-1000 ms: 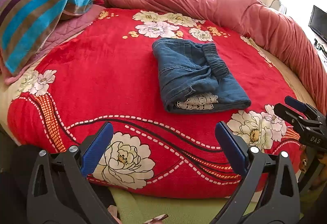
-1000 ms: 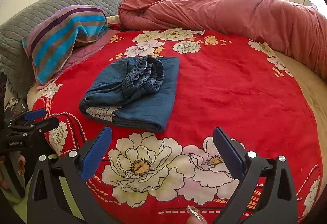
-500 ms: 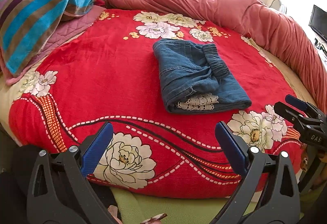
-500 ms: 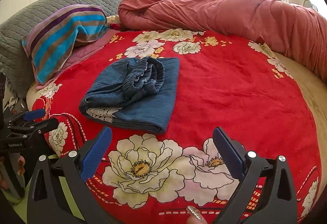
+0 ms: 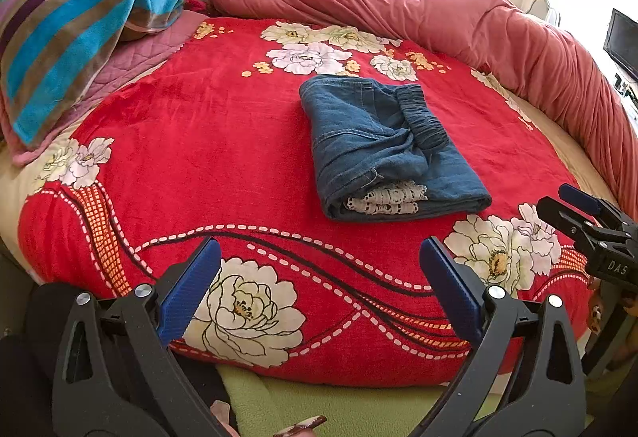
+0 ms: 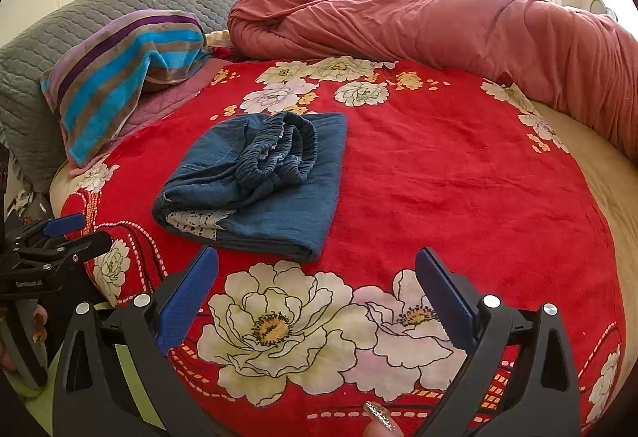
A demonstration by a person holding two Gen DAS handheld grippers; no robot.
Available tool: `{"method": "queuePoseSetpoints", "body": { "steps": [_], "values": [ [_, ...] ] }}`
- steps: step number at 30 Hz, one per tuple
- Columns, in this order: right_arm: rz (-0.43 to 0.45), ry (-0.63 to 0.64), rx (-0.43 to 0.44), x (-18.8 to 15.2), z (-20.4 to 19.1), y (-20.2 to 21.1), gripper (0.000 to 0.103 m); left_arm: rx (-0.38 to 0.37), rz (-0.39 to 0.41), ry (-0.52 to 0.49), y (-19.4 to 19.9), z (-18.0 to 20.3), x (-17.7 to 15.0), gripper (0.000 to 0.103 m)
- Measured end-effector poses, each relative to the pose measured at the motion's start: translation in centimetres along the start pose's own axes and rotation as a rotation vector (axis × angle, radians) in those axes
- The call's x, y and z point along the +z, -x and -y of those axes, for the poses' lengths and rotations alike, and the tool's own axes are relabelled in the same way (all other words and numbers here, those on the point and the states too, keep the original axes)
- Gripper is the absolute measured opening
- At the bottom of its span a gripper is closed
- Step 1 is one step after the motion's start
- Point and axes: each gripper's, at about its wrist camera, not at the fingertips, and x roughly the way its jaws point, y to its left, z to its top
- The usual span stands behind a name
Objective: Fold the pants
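Blue denim pants point(image 5: 382, 146) lie folded into a compact rectangle on the red flowered blanket point(image 5: 199, 142), elastic waistband on top and a white lace hem showing at the near end. My left gripper point(image 5: 319, 257) is open, held back at the bed's near edge, well short of the pants. In the right wrist view the same pants point(image 6: 259, 178) lie ahead to the left, and my right gripper point(image 6: 317, 265) stands open just in front of their near fold, holding nothing. Each gripper shows at the edge of the other's view, the right gripper point(image 5: 578, 213) and the left gripper point(image 6: 60, 237).
A rolled dusty-red duvet point(image 5: 438, 10) curves along the far and right side of the round bed. A striped towel over a pillow point(image 5: 71, 34) sits at the left, before a grey quilted headboard point(image 6: 60, 38). A dark screen point(image 5: 622, 38) stands at far right.
Both views shifted only slightly; the pants stay where they were and both grippers remain open.
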Motion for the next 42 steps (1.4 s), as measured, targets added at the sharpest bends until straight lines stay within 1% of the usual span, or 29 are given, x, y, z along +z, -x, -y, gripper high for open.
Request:
{"method": "queuePoseSetpoints", "body": {
  "steps": [31, 37, 39, 42],
  "values": [
    [-0.007, -0.006, -0.013, -0.3, 0.6, -0.1, 0.098, 0.006, -0.003, -0.004, 0.0, 0.0, -0.1, 0.093],
    [-0.005, -0.014, -0.025, -0.2, 1.0, -0.1, 0.098, -0.013, -0.008, -0.001, -0.1, -0.3, -0.2, 0.093],
    [-0.006, -0.019, -0.04, -0.2, 1.4, -0.2, 0.098, -0.002, -0.014, -0.004, -0.1, -0.3, -0.2, 0.093],
    [-0.007, -0.037, -0.062, -0.2, 2.3, -0.3, 0.098, 0.042, -0.022, 0.015, -0.4, -1.0, 0.0, 0.093]
  ]
}}
